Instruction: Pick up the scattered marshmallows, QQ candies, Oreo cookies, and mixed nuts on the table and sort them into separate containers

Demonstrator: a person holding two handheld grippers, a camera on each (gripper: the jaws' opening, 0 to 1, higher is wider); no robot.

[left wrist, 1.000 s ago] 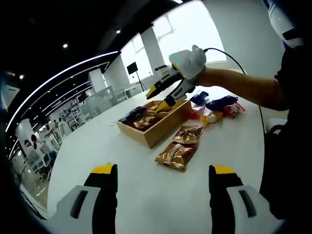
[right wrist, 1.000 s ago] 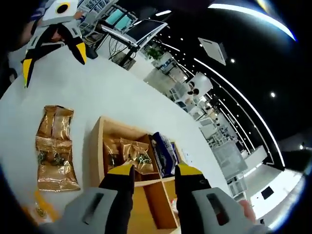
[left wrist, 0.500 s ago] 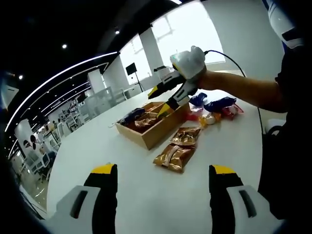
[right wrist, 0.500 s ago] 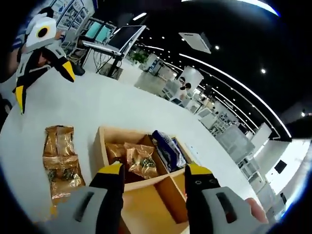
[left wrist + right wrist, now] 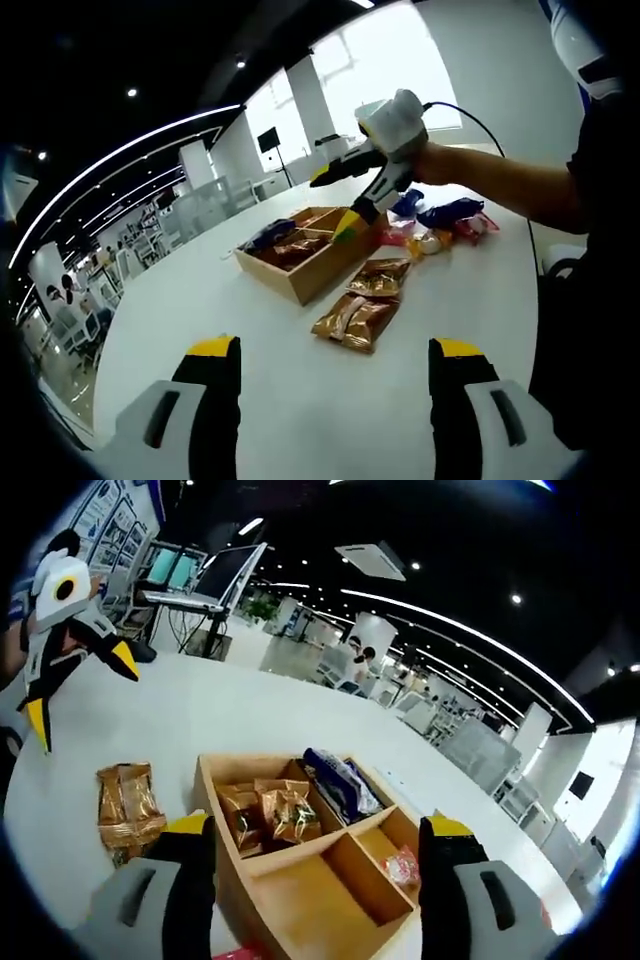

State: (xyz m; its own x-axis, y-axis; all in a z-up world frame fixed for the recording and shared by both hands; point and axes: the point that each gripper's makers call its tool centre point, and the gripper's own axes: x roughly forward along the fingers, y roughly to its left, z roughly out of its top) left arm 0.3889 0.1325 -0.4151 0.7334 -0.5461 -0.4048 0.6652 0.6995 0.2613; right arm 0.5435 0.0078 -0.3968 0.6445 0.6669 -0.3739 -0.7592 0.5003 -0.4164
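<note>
Item: wooden tray, four compartments, set on a white worktop.
- Far-left compartment as seen in the right gripper view: gold-brown nut packets, several, heaped.
- Next compartment along the far side: blue-wrapped packets, taken to be the Oreo cookies.
- Near-right compartment: one small red packet.
- Near-left compartment: nothing is seen in it.

Item: loose gold-brown packets, two or three, lying on the worktop just beside the tray, not yet sorted.

Item: mixed pile of blue, red and pale packets, on the worktop beyond the tray, near the person's arm. Kinds cannot be told apart at this size.

Item: right gripper. Jaws are spread wide and nothing is held; it is poised above the tray's near edge.

Item: left gripper. Jaws are spread wide, nothing is held, and it is poised over bare worktop well short of the loose packets.

Risks, as judged:
- The glossy, crinkled wrappers may slip from a shallow pinch or be lifted by one corner and dropped short of the tray.
- Overlapping packets may be taken up together.
- A packet may be placed in the wrong compartment, since the gold-brown and red wrappers look alike at a glance.
- The tray may be nudged along the worktop if its rim is struck by a jaw.
</note>
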